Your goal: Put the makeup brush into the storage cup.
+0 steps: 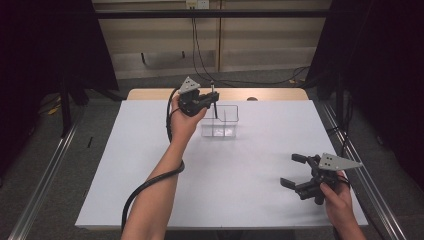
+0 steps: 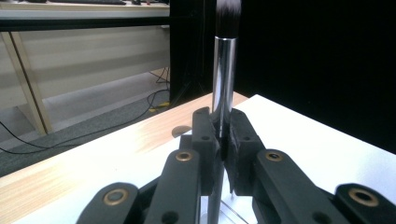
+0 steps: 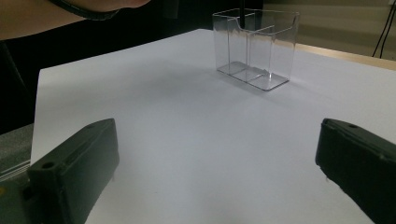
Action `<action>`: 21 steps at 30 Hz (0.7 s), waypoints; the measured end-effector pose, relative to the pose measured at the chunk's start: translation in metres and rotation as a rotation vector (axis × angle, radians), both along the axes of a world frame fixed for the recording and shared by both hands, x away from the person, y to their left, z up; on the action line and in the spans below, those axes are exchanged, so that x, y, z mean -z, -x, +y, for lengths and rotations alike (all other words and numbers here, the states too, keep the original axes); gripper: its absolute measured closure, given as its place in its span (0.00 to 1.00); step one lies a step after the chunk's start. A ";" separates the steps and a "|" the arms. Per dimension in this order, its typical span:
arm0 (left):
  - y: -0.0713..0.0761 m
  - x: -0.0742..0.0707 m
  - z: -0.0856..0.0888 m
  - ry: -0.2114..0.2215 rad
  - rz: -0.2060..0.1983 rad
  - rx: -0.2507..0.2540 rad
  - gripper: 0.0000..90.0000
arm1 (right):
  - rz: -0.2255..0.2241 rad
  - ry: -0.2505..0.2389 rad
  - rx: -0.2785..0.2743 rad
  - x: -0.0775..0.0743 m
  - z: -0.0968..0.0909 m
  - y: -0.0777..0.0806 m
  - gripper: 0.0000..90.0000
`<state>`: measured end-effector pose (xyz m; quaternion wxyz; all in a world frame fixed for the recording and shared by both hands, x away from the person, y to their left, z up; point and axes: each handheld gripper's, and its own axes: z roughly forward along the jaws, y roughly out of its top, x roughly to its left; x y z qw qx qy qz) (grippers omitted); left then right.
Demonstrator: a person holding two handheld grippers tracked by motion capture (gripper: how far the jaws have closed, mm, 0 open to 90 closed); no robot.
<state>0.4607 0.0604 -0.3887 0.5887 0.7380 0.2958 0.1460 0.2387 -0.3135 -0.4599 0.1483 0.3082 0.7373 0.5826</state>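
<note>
left gripper (image 1: pixel 212 100) with brush (image 1: pixel 214 102) in clear organizer (image 1: pixel 220 121)

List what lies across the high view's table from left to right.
Left gripper with brush → clear organizer → right gripper.

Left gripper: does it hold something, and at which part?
Yes. The left gripper is shut on a makeup brush with a shiny silver metal handle and dark bristles, upright, gripped on the handle's lower part, well below the bristles.
</note>
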 end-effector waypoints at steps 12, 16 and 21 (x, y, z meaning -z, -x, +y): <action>0.000 0.005 0.002 0.005 0.012 -0.001 0.93 | -0.001 0.002 -0.004 0.000 0.001 0.000 0.00; 0.001 0.005 0.002 -0.002 0.011 0.000 0.93 | -0.001 0.001 -0.004 0.000 0.000 0.000 0.00; 0.002 0.007 0.002 0.003 0.017 0.004 0.93 | 0.001 0.001 -0.004 0.000 0.001 0.000 0.00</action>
